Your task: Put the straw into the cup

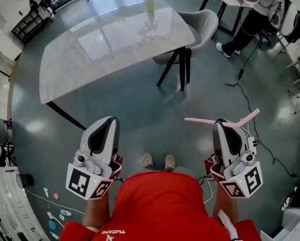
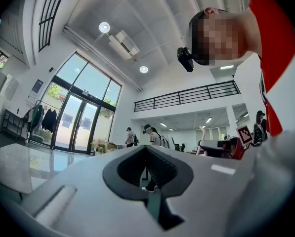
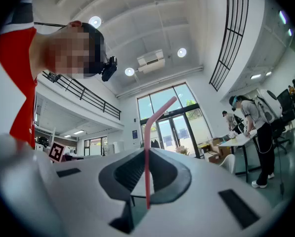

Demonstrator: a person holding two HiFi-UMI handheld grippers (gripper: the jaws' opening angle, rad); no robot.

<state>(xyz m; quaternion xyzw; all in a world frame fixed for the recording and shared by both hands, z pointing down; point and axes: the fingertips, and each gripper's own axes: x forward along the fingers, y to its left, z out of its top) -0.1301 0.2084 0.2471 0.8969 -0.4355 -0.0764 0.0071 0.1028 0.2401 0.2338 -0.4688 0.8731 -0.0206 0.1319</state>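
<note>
A pink bendy straw (image 1: 202, 120) lies crosswise in my right gripper (image 1: 221, 122), whose jaws are shut on it; its bent end (image 1: 249, 117) sticks out to the right. In the right gripper view the straw (image 3: 147, 147) stands upright between the closed jaws of that gripper (image 3: 146, 154). My left gripper (image 1: 111, 120) is held level beside it, shut with nothing in it; in its own view the left gripper (image 2: 147, 148) shows its tips meeting. A clear cup (image 1: 151, 28) stands on the far side of the marble table (image 1: 89, 59), well ahead of both grippers.
A vase of flowers (image 1: 150, 3) stands just behind the cup. A grey chair (image 1: 200, 24) sits at the table's right end. A person (image 1: 255, 11) sits at a desk at the back right. Cables (image 1: 250, 104) run over the floor to the right.
</note>
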